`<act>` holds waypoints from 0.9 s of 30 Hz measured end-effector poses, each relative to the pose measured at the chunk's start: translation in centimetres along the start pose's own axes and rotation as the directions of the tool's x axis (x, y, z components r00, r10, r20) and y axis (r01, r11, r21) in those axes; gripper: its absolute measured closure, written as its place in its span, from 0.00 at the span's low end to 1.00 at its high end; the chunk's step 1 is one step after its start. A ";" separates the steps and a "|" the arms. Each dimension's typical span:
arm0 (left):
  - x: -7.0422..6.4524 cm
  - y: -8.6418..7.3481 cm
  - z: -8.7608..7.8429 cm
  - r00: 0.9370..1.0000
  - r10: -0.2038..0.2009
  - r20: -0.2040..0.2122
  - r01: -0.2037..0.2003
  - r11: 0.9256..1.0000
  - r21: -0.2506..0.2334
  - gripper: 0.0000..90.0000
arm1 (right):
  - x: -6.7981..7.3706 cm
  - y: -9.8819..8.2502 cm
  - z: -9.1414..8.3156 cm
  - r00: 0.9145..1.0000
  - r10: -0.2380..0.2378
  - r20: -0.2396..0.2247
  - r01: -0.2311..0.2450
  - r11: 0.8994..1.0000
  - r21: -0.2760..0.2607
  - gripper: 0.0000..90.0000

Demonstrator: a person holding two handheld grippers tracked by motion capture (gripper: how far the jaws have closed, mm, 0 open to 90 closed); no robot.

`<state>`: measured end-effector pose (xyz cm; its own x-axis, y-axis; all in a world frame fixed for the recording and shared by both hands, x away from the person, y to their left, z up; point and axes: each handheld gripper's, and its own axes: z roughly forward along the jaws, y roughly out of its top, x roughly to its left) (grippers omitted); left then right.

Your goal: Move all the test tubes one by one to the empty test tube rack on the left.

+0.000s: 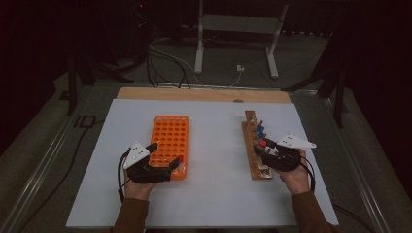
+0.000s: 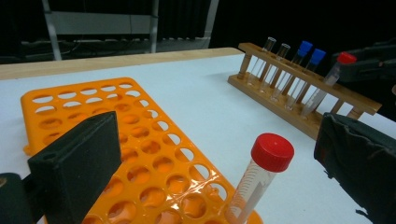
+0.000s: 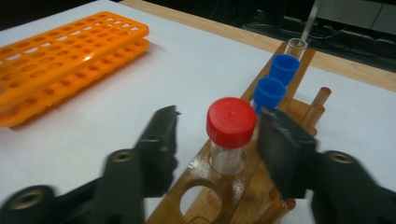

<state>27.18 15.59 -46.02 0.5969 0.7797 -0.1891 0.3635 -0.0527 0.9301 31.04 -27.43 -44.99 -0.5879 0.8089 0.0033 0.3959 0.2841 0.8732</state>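
An orange tube rack [image 1: 170, 133] lies left of centre, and a red-capped tube [image 1: 180, 158] stands in its near right corner. My left gripper [image 1: 165, 155] is open with that tube [image 2: 261, 177] between its wide jaws, untouched. To the right lies a wooden rack [image 1: 251, 121] with two blue-capped tubes [image 1: 261, 130] and some clear ones. My right gripper [image 1: 263, 147] brackets a second red-capped tube [image 3: 231, 123] standing in the wooden rack [image 3: 205, 163]. A gap shows beside the cap on the left, and the right jaw sits close to it.
The white table top [image 1: 214, 145] ends in a wooden strip [image 1: 204, 93] at the far side. Beyond it are a metal stand [image 1: 233, 29] and cables on a dark floor. Free white surface lies between the two racks and along the near edge.
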 end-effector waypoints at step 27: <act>-0.9 0.6 0.3 0.998 0.055 -0.033 -0.055 0.998 0.001 0.01 | -0.1 0.8 -0.2 1.000 -0.001 0.008 0.001 1.000 -0.010 0.78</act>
<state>27.12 14.67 -45.37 0.5924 0.7955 -0.1274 0.3309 -0.0961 0.9387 31.24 -27.37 -44.24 -0.5828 0.8126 -0.0014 0.3881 0.2799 0.8781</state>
